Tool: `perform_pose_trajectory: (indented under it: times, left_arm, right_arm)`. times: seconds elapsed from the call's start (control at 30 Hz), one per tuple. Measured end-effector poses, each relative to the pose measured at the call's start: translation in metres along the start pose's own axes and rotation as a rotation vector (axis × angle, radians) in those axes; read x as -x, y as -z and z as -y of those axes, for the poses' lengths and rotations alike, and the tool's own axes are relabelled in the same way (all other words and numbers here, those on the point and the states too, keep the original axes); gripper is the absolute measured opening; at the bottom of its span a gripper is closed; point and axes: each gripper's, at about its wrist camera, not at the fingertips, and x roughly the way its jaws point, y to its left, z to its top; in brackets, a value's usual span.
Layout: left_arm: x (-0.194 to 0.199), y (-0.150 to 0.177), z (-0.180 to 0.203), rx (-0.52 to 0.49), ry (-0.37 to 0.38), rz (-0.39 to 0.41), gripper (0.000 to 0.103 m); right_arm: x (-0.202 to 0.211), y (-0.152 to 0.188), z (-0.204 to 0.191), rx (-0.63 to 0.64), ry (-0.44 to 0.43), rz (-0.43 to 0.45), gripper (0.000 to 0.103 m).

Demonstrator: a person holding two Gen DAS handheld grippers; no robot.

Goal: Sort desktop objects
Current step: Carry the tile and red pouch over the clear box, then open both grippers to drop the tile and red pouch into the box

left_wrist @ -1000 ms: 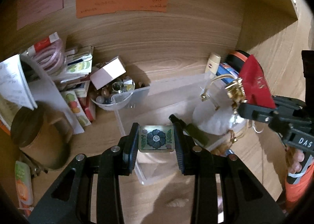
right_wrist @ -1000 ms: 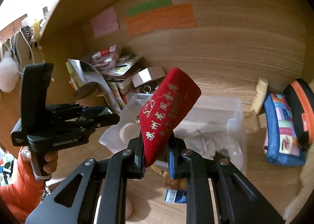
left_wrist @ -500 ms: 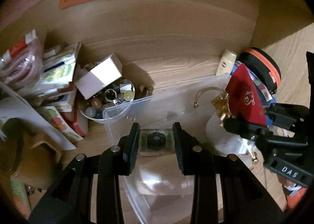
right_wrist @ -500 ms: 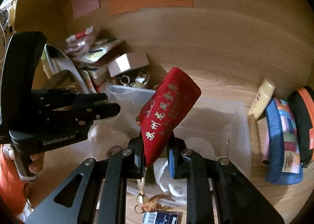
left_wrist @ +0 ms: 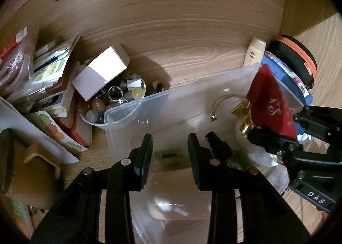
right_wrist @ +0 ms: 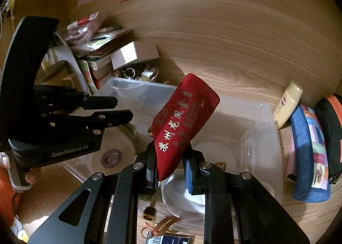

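Observation:
A clear plastic bin (left_wrist: 162, 105) stands on the wooden desk; it also shows in the right wrist view (right_wrist: 245, 115). My left gripper (left_wrist: 170, 147) hangs over the bin with its jaws apart and empty. A small flower-patterned tile (left_wrist: 167, 156) lies blurred below them inside the bin. My right gripper (right_wrist: 171, 167) is shut on a red velvet pouch (right_wrist: 183, 124) with gold writing, held over the bin's right part. The pouch (left_wrist: 271, 102) and its gold cord show at the right in the left wrist view.
A white box (left_wrist: 100, 75) rests on a bowl of beads (left_wrist: 119, 98) left of the bin. Stacked booklets (left_wrist: 47, 77) lie far left. A cream tube (right_wrist: 287, 105), a blue patchwork pouch (right_wrist: 310, 154) and a black-orange case (right_wrist: 331, 132) stand right of the bin.
My left gripper moved forward over the bin and let go of the flower tile, which now lies below the jaws. My right gripper carried the red pouch lower and closer over the bin.

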Motion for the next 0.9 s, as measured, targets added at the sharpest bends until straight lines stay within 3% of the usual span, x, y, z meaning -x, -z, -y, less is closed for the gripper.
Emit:
perform_pose_trajectory:
  times: [0.23,0.37,0.53,0.67,0.83,0.9]
  left_arm:
    - [0.003,0.004,0.006,-0.03,-0.012,0.017,0.034]
    - [0.006,0.005,0.004,-0.022,-0.026,0.027,0.042]
    - [0.018,0.005,0.002,-0.014,-0.026,0.069,0.057]
    - [0.025,0.006,0.001,-0.016,-0.027,0.092,0.059]
    - [0.031,0.006,0.002,-0.023,-0.054,0.123,0.07]
    - [0.033,0.006,0.001,-0.02,-0.059,0.135,0.071]
  right_arm:
    - [-0.01,0.005,0.001,-0.009,0.021,-0.027,0.022]
    - [-0.008,0.006,-0.002,0.004,0.053,-0.009,0.028]
    - [-0.005,0.007,-0.004,0.013,0.075,0.01,0.047]
    - [0.001,0.005,-0.004,0.008,0.095,0.04,0.051]
    - [0.007,0.003,-0.006,0.013,0.133,0.07,0.069]
    - [0.009,0.002,-0.006,0.016,0.141,0.083,0.071]
